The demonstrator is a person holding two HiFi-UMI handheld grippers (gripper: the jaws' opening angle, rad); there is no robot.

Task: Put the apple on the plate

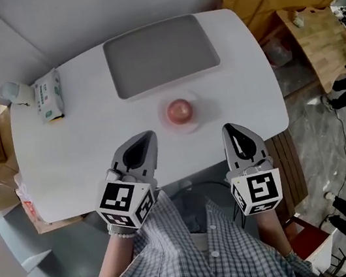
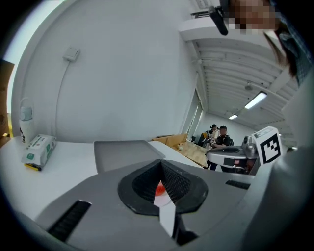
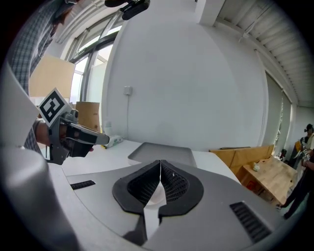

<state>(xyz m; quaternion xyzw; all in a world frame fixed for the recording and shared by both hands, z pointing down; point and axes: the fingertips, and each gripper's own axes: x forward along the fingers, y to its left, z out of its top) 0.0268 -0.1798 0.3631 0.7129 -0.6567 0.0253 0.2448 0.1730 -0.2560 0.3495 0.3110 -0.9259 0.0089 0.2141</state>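
The apple point(image 1: 180, 109) is set on the plate point(image 1: 195, 122), near the middle of the table point(image 1: 96, 154). The tray point(image 1: 159, 54) is placed behind it, at the far edge. The tissue pack point(image 1: 49, 94) is laid at far left, with a bottle point(image 1: 14, 93) just left of it.

Left tool point(image 2: 161, 164) hides all but a sliver of the apple point(image 2: 159, 188).

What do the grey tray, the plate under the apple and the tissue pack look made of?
Grey tray: probably plastic with a matte finish, going by its even, dull surface and rounded moulded rim.
Plate: pale with a slight sheen, perhaps glass or glazed ceramic. It is too small to tell which.
Tissue pack: soft printed plastic film, judging by its pillowy shape and slight crumpling.
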